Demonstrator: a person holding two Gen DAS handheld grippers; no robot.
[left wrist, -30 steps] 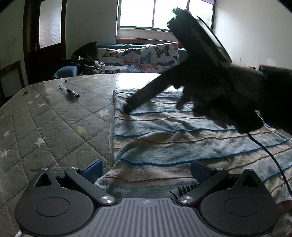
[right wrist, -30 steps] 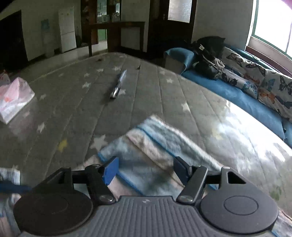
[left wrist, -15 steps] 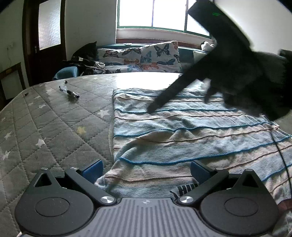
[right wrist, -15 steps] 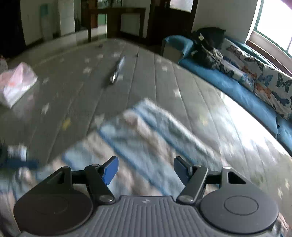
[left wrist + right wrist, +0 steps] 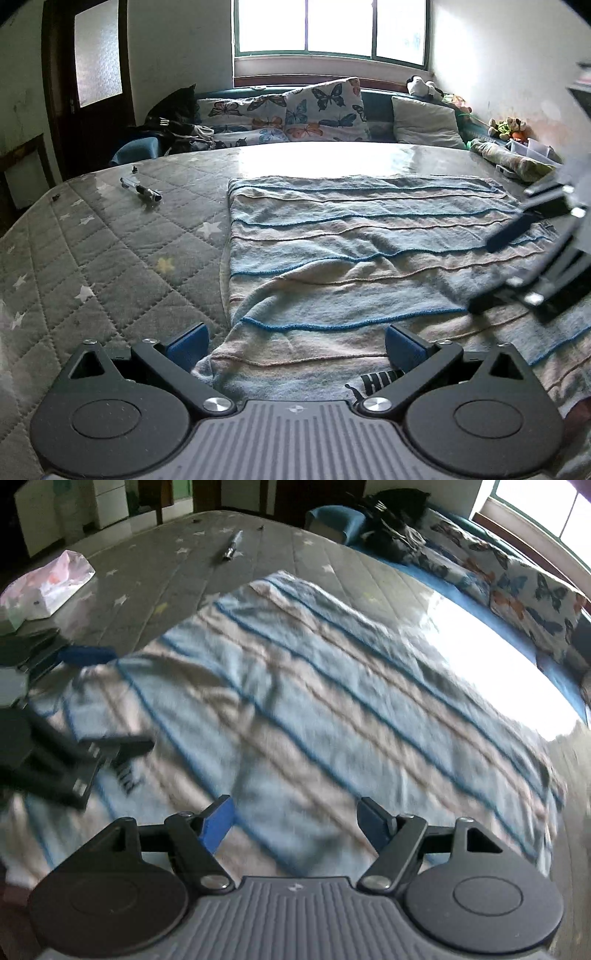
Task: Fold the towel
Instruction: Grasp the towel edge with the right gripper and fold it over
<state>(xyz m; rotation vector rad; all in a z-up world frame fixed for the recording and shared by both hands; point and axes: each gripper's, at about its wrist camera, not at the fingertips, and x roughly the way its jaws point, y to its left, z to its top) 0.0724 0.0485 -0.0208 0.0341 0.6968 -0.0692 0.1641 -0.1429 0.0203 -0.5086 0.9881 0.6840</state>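
Observation:
A blue-and-beige striped towel (image 5: 351,258) (image 5: 314,686) lies spread flat on the quilted mattress (image 5: 92,258), with a few wrinkles near its front. My left gripper (image 5: 295,343) (image 5: 107,701) is open low over the towel's near left corner, and cloth lies between its wide-apart blue pads without being pinched. My right gripper (image 5: 295,821) (image 5: 498,266) hovers over the right part of the towel, pointing steeply down. Its jaws are opening and hold nothing; the towel lies below them.
A pen (image 5: 142,190) (image 5: 231,546) lies on the mattress left of the towel. A white plastic packet (image 5: 48,587) sits near the mattress edge. Butterfly cushions (image 5: 295,110) and a black bag (image 5: 173,118) line the far side under the window.
My right gripper has swept from the towel's far left corner across to its right side, so the towel now fills its view. The left gripper has stayed in place.

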